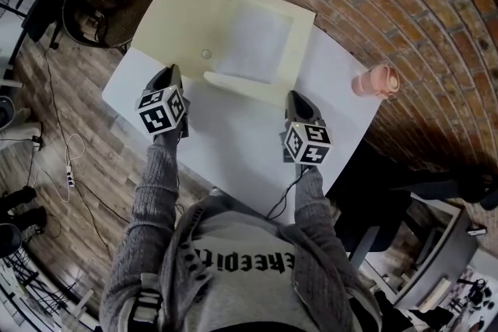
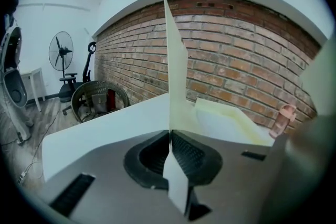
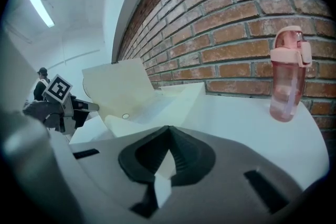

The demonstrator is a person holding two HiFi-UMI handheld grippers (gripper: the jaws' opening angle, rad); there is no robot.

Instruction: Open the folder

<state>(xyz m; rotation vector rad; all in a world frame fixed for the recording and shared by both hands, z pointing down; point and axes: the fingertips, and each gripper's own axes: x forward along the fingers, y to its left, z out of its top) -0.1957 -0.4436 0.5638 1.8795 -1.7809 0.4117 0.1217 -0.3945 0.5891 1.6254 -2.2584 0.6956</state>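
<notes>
A cream folder [image 1: 299,35] lies on the white table [image 1: 233,152] with a white sheet [image 1: 257,43] inside it. Its cover [image 1: 183,8] stands raised at the left, with a small round snap [image 1: 205,54] near its lower edge. My left gripper [image 1: 173,74] is shut on that cover's edge. In the left gripper view the cover [image 2: 176,71] rises edge-on from between the jaws [image 2: 170,136]. My right gripper [image 1: 296,96] is shut on the folder's near edge, and a strip of cream sheet [image 3: 164,162] shows between its closed jaws [image 3: 167,131].
A pink bottle [image 1: 376,82] stands upright at the table's right end, by the brick wall [image 3: 287,73]. A wicker chair [image 1: 105,0] sits beyond the table's left corner. A standing fan [image 2: 62,50] is on the floor. Cables lie on the floor at the left.
</notes>
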